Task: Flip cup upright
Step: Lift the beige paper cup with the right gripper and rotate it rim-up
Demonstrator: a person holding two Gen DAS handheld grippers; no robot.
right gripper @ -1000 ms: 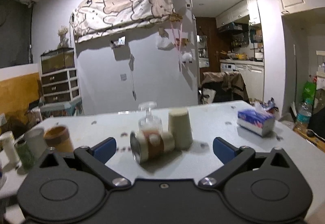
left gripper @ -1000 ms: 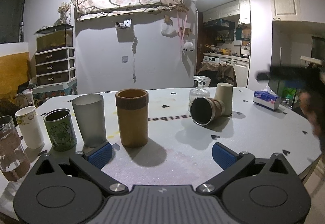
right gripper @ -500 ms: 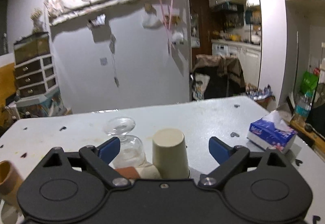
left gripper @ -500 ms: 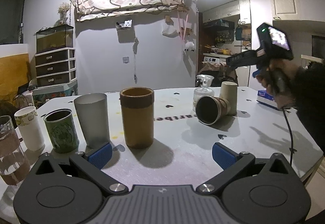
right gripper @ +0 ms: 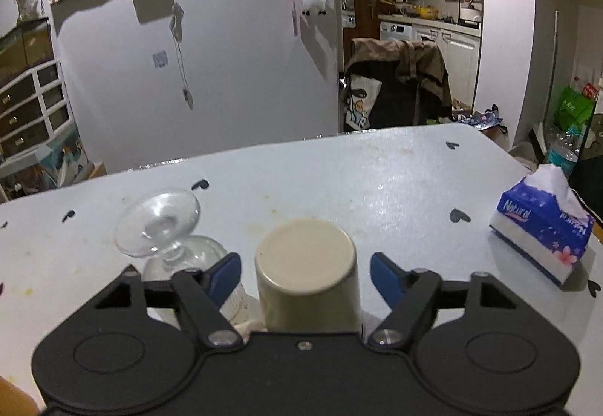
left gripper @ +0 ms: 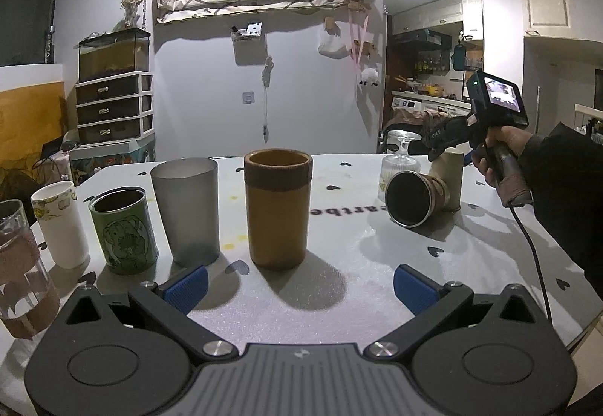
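A beige cup [right gripper: 306, 269] stands upside down on the white table; it also shows in the left wrist view [left gripper: 452, 174]. My right gripper [right gripper: 305, 274] is open, its blue pads on either side of this cup, not touching. In the left wrist view my right gripper [left gripper: 448, 148] hovers over the cup. A brown cup with a dark inside [left gripper: 414, 198] lies on its side beside it. An inverted glass goblet [right gripper: 166, 231] stands just left. My left gripper [left gripper: 299, 287] is open and empty, low before a tall tan cup [left gripper: 278, 212].
A row of upright cups stands left: grey tumbler [left gripper: 186, 208], green tin [left gripper: 124, 231], white paper cup [left gripper: 62, 223], glass [left gripper: 19, 265]. A blue tissue box [right gripper: 542, 231] sits at the table's right edge [right gripper: 490, 140]. A chair with a jacket [right gripper: 399, 84] stands behind.
My right gripper has moved forward and down over the inverted beige cup, so the cup now sits between its open fingers. The left gripper has stayed still.
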